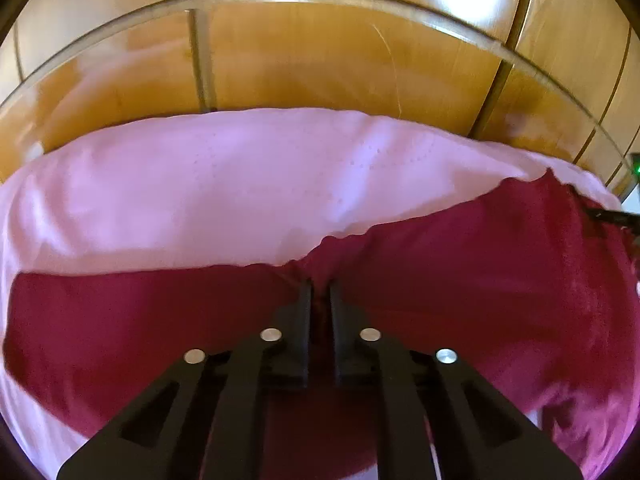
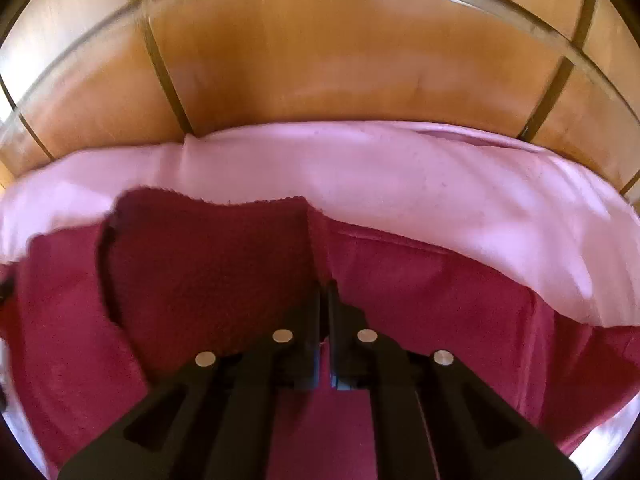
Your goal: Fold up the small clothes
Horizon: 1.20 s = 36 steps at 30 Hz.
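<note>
A glossy orange-brown wooden surface (image 1: 320, 60) filled the far side of both views, split into panels by dark seams (image 2: 160, 60) and crossed by a pale curved edge. Bright light glared on its top panels. A pale pink sheet (image 1: 220, 184) lay spread below it

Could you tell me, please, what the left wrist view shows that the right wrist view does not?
Only the left wrist view shows a small green light at the right edge, and the other gripper's dark tip pinching the dark red fleece garment's far corner. Only the right wrist view shows a flap of that garment lifted and doubled over. Both show a black two-finger gripper, left gripper and right gripper, shut on the red fabric, over a pale pink cloth in front of glossy brown wooden panels.
</note>
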Each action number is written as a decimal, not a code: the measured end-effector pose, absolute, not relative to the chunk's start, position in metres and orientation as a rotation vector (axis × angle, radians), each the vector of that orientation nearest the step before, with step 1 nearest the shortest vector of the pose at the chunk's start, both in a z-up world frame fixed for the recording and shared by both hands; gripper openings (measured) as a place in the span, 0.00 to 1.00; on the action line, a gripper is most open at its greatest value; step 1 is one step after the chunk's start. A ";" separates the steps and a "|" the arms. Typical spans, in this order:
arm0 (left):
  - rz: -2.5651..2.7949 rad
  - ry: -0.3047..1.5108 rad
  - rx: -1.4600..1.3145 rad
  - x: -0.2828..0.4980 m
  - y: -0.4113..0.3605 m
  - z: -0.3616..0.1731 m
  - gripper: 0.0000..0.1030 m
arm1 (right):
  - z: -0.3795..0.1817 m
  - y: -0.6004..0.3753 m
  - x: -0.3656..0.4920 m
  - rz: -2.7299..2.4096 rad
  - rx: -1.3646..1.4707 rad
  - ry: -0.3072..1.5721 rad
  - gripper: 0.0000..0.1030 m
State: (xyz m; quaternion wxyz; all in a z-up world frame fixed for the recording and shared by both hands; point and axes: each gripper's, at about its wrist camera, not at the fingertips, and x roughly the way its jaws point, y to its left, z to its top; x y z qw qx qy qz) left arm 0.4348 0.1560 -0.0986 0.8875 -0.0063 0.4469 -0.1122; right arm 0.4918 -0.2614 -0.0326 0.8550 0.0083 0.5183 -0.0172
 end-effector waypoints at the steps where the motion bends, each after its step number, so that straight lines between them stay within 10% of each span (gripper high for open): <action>1: -0.221 0.917 -0.030 0.429 0.161 -0.098 0.05 | -0.030 -0.260 0.491 -0.036 0.023 1.073 0.02; 9: -0.096 0.934 -0.107 0.399 0.186 -0.101 0.06 | -0.036 -0.244 0.505 -0.015 0.071 1.052 0.06; 11: -0.057 0.934 -0.057 0.399 0.175 -0.091 0.07 | -0.030 -0.252 0.498 -0.007 0.123 1.026 0.18; 13: -0.054 0.909 -0.051 0.397 0.165 -0.079 0.10 | -0.018 -0.262 0.482 -0.001 0.171 0.981 0.53; 17: -0.069 0.799 -0.126 0.373 0.149 -0.044 0.31 | 0.003 -0.302 0.431 -0.032 0.187 0.924 0.54; 26: -0.369 0.776 -0.092 0.291 0.032 -0.034 0.31 | -0.002 -0.500 0.286 -0.420 0.500 0.881 0.45; 36: -0.513 0.887 0.025 0.255 -0.055 -0.068 0.31 | 0.000 -0.672 0.214 -0.704 0.722 0.759 0.63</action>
